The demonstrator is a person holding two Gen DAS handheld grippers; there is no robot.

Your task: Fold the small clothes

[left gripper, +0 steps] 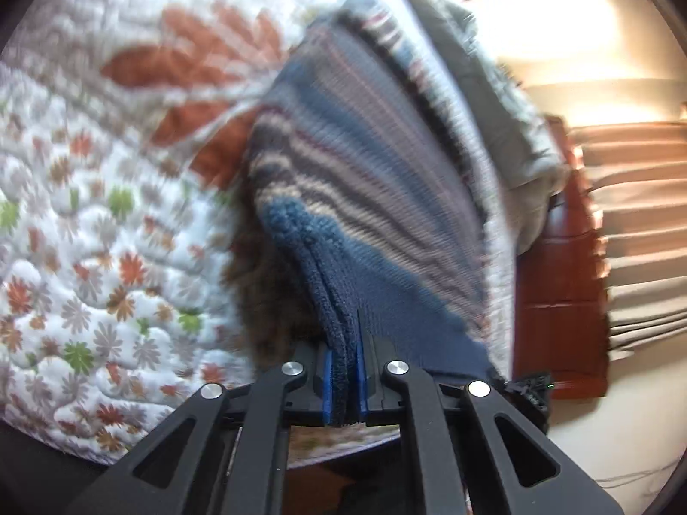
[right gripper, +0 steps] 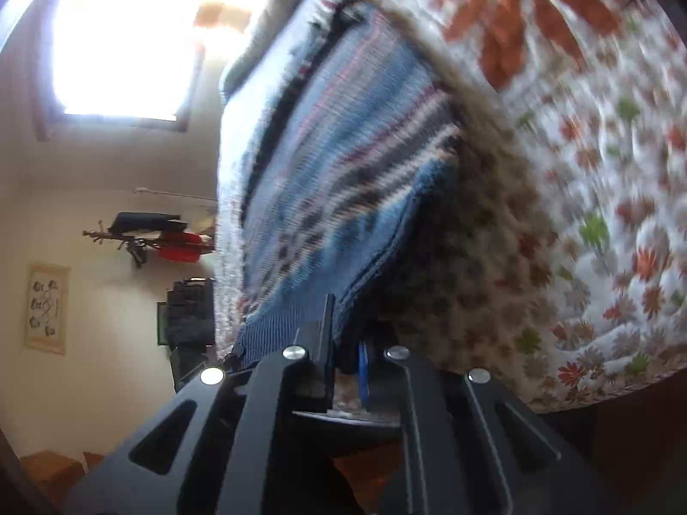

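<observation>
A small knitted sweater [left gripper: 356, 180] with blue, grey, cream and maroon stripes hangs lifted over the floral quilt [left gripper: 86, 214]. My left gripper [left gripper: 345, 369] is shut on its thick blue ribbed hem, which bunches between the blue pads. In the right wrist view the same striped sweater [right gripper: 343, 180] stretches up and away from the fingers. My right gripper [right gripper: 343, 343] is shut on another part of the blue hem. Both views are blurred. The garment's far end lies against the quilt, and its underside is hidden.
The white quilt [right gripper: 601, 214] with orange and green flowers covers the bed. A grey blanket [left gripper: 506, 128] lies at the bed's edge beside a red-brown wooden piece [left gripper: 558, 300] and beige curtains [left gripper: 635, 236]. A bright window [right gripper: 124, 43] and wall hooks with clothes [right gripper: 159, 236] are on the right view's left.
</observation>
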